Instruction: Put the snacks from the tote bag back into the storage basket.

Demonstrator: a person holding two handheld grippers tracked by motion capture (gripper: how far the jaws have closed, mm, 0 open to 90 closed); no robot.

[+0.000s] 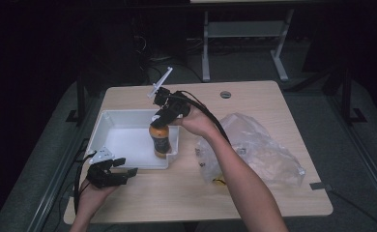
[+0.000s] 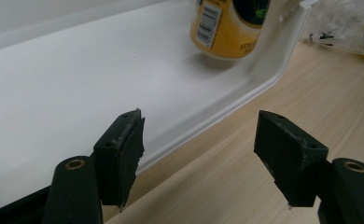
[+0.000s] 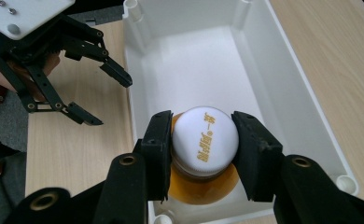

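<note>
An orange drink bottle [image 1: 161, 141] with a white cap [image 3: 204, 139] stands upright inside a white plastic bin [image 1: 123, 118], at its near right corner. My right gripper [image 1: 158, 120] comes down from above and is shut on the cap, a jaw pressed to either side. In the left gripper view the bottle's yellow-labelled base [image 2: 227, 28] sits at or just above the bin floor; I cannot tell which. My left gripper [image 1: 123, 170] is open and holds nothing. It is low at the bin's near left rim [image 2: 208, 126], one jaw over the bin and one over the table.
A crumpled clear plastic bag [image 1: 256, 150] with small items inside lies on the wooden table [image 1: 186, 193] right of the bin. The right forearm crosses between bin and bag. In the right gripper view, the left gripper [image 3: 111, 101] is beside the bin wall [image 3: 287, 93].
</note>
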